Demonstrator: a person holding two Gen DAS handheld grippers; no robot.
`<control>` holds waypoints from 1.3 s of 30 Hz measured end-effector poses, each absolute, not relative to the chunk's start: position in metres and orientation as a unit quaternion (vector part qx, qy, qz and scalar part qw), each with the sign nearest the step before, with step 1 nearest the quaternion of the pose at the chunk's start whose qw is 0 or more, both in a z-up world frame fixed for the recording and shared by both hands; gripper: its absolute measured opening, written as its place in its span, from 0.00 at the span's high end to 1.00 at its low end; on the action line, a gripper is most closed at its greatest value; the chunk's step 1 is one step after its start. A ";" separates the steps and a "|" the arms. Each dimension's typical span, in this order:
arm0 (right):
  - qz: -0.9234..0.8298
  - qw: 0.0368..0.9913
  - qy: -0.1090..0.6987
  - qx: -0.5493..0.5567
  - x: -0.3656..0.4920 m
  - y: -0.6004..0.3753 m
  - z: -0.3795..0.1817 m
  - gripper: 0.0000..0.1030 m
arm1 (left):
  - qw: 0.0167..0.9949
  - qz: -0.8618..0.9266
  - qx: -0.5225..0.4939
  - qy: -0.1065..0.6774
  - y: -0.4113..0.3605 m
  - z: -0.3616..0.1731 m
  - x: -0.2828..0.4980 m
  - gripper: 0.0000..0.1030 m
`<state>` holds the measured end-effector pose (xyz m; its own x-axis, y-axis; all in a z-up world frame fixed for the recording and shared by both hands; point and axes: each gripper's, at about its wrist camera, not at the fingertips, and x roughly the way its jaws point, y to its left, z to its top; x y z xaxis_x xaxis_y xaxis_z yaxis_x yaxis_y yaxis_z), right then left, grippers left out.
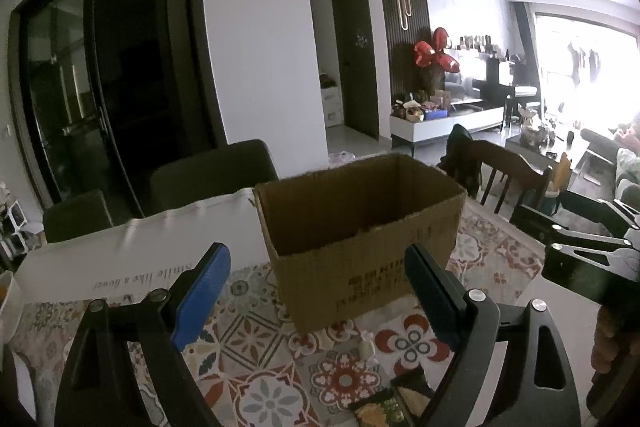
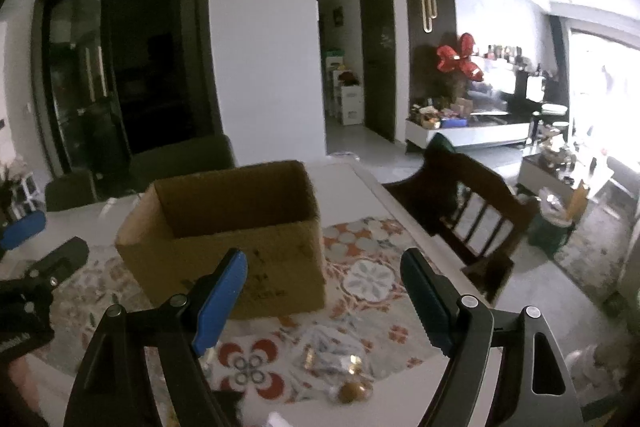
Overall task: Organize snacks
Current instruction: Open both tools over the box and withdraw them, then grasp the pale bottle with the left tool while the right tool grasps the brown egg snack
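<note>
Left gripper (image 1: 316, 291): jaws wide apart, nothing between.
Box (image 1: 360, 239): cardboard, top open, upright on patterned cloth (image 1: 248, 339).
Snacks (image 1: 384, 403): packets on cloth, near bottom edge.
Right gripper (image 1: 592, 243): at right edge.

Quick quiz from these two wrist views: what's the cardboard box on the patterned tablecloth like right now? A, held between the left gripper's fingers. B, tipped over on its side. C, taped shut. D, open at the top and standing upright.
D: the cardboard box stands upright on the patterned tablecloth with its top open and its inner walls in view, and both grippers are clear of it.
</note>
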<state>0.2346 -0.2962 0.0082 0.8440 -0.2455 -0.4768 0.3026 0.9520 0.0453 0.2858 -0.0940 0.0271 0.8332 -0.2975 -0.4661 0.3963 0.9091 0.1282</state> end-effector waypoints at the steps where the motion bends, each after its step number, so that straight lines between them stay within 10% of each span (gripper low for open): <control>1: -0.146 0.958 0.242 0.060 0.232 -0.296 0.005 0.23 | 0.950 -0.185 0.111 0.227 -0.094 0.023 0.284 0.13; 39: -0.194 0.902 0.358 0.141 0.227 -0.303 -0.121 0.23 | 0.888 -0.227 0.107 0.387 -0.114 -0.110 0.329 0.33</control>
<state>0.2272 -0.3030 -0.1214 0.6684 -0.2485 -0.7010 0.4508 0.8851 0.1161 0.3292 -0.1138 -0.1098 0.5983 -0.3197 -0.7347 0.4854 0.8742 0.0148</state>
